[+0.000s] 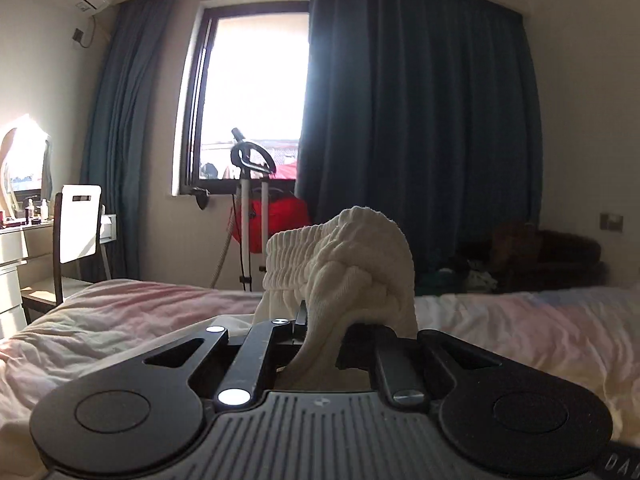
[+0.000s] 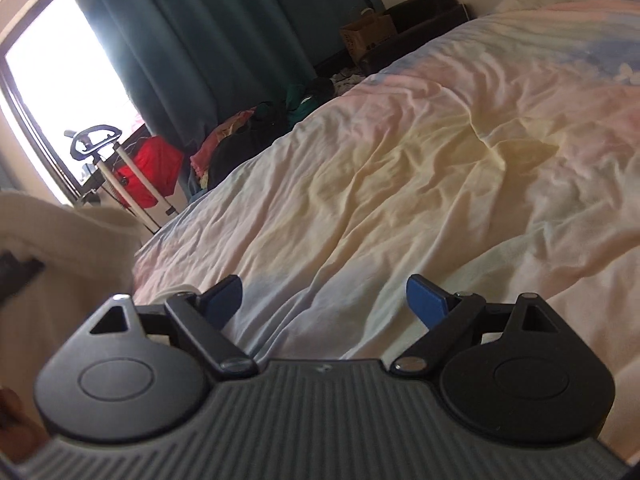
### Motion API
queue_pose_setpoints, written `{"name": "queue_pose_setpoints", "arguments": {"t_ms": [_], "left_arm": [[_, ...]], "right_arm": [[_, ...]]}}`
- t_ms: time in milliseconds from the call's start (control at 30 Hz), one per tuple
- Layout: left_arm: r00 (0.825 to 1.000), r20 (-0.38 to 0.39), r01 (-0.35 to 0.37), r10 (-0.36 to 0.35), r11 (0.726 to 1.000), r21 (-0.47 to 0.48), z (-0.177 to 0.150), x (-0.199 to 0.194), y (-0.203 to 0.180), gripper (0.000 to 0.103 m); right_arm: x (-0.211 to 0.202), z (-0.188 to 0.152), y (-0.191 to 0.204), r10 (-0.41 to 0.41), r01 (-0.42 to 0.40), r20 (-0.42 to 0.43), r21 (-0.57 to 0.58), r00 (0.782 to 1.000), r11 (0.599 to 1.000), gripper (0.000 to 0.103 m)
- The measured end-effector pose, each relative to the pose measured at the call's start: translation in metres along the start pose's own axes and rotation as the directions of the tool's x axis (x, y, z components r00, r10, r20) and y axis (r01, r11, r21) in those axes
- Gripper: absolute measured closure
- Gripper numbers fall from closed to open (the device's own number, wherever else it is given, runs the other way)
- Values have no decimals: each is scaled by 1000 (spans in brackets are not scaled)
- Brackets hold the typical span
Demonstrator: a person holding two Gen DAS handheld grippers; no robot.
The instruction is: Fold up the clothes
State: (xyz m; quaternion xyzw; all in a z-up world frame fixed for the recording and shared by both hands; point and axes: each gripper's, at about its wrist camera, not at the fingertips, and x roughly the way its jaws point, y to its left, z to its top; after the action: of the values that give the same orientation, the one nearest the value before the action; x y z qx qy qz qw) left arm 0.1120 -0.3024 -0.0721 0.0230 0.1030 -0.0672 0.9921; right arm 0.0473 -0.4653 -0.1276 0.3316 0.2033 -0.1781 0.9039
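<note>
A cream ribbed knit garment point(image 1: 344, 264) bunches up over my left gripper point(image 1: 324, 332), which is shut on it and holds it above the bed; the fingertips are hidden under the cloth. In the right wrist view the same cream garment point(image 2: 60, 232) hangs at the left edge. My right gripper point(image 2: 324, 300) stands open over the bed, its blue pads point(image 2: 426, 300) wide apart with only the sheet behind them.
The bed point(image 1: 120, 320), under a wrinkled pastel sheet point(image 2: 400, 160), fills the foreground. Beyond it are a window point(image 1: 248, 100), dark blue curtains point(image 1: 420, 120), a garment steamer with a red bag point(image 1: 276, 216), a chair point(image 1: 76, 232) at a dresser, and piled clothes point(image 2: 256, 128) on the floor.
</note>
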Motion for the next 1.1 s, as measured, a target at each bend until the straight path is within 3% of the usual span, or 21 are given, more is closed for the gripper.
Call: {"name": "queue_pose_setpoints", "arguments": {"t_ms": [133, 200, 233, 300, 333, 367, 500, 600, 700, 800, 900, 1000, 1100], "left_arm": [[992, -105, 78, -67, 991, 110, -54, 28, -17, 91], [990, -113, 99, -83, 984, 145, -59, 32, -15, 87], [987, -130, 117, -97, 981, 158, -60, 34, -11, 79], [971, -190, 177, -146, 971, 160, -59, 36, 2, 45], [957, -230, 217, -176, 962, 166, -60, 34, 11, 20], [950, -248, 237, -188, 954, 185, -60, 30, 22, 11], [927, -305, 303, -218, 915, 266, -64, 4, 68, 11], [921, -326, 323, -213, 884, 337, -66, -20, 105, 10], [948, -284, 263, -146, 861, 436, -71, -37, 136, 9], [976, -207, 162, -67, 859, 485, -78, -44, 157, 7], [975, -223, 126, -20, 872, 472, -88, -28, 167, 6], [964, -265, 103, 10, 906, 411, -91, -10, 173, 6], [962, -271, 75, 25, 933, 352, -87, 0, 181, 5]], "right_arm": [[6, -1, -14, 13, -11, -23, 69, 1000, 998, 13], [9, -3, -17, 33, -30, -32, 91, 999, 995, 13], [11, -4, -18, 48, -43, -39, 105, 998, 994, 13], [13, -6, -19, 88, -81, -48, 136, 995, 987, 13], [14, -7, -21, 119, -109, -52, 161, 992, 981, 13], [15, -8, -22, 150, -138, -54, 187, 987, 973, 13], [13, -14, -25, 275, -255, -33, 279, 961, 926, 11], [14, -20, -20, 416, -377, -43, 346, 908, 859, 10], [16, -26, -9, 513, -455, -75, 367, 855, 812, 10], [20, -28, 7, 552, -491, -117, 333, 825, 805, 10], [30, -33, 25, 536, -482, -170, 274, 827, 832, 10], [42, -38, 41, 496, -459, -218, 201, 841, 866, 10], [49, -39, 46, 477, -451, -208, 162, 854, 878, 11]]}}
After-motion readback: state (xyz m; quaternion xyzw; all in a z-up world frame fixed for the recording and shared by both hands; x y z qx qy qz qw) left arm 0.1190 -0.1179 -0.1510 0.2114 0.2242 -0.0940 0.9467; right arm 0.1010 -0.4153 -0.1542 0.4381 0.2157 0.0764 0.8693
